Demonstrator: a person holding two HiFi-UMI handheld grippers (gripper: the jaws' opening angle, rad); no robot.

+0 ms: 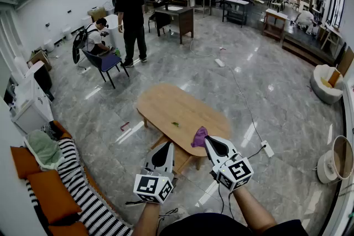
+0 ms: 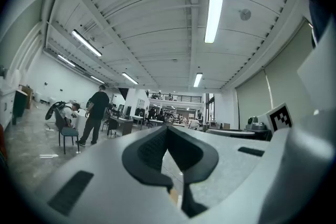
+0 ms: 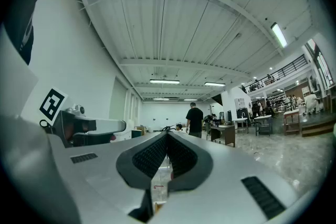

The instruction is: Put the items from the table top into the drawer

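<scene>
An oval wooden table (image 1: 166,105) stands on the grey floor in front of me in the head view. A purple cloth (image 1: 199,136) lies at its near edge and a small green item (image 1: 175,124) sits near the middle. Below the near edge, a wooden part (image 1: 181,158) sticks out between my grippers; I cannot tell whether it is the drawer. My left gripper (image 1: 168,145) and right gripper (image 1: 208,140) hover level just short of the table, both shut and holding nothing. The left gripper (image 2: 167,128) and right gripper (image 3: 167,135) views look out across the hall, with the table hidden.
A sofa with orange cushions and a striped blanket (image 1: 77,190) stands at the left. A power strip (image 1: 267,148) with its cable lies on the floor to the right, near a round basket (image 1: 334,160). A standing person (image 1: 131,19) and a seated one (image 1: 97,38) are far behind.
</scene>
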